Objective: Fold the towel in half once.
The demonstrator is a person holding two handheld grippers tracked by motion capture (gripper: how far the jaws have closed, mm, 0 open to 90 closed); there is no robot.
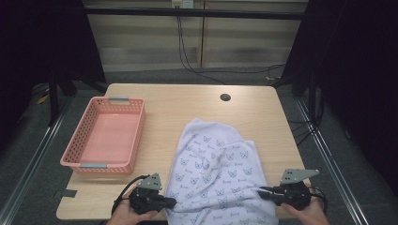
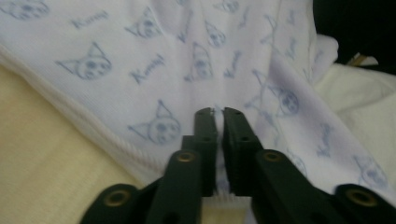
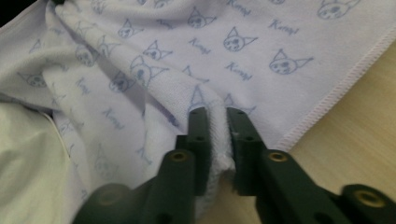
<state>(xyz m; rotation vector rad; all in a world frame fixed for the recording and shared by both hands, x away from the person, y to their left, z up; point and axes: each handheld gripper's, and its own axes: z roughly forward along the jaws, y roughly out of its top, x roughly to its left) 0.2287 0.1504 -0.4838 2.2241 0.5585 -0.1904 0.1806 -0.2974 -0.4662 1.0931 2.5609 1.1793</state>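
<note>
A white towel (image 1: 216, 168) printed with blue cat faces lies rumpled on the near right part of the wooden table (image 1: 187, 105). My left gripper (image 1: 172, 202) is at the towel's near left corner, and its jaws are shut on the towel's hem (image 2: 219, 186), pinching a thin edge between the pads. On the opposite side, my right gripper (image 1: 261, 192) holds the near right edge, its jaws shut on a thick fold of the towel (image 3: 215, 140). A hand grasps each gripper at the table's front edge.
A pink plastic basket (image 1: 75, 159) stands on the left of the table. A round cable hole (image 1: 225, 97) is near the far edge. Cables run across the floor beyond the table, and metal rails flank it on both sides.
</note>
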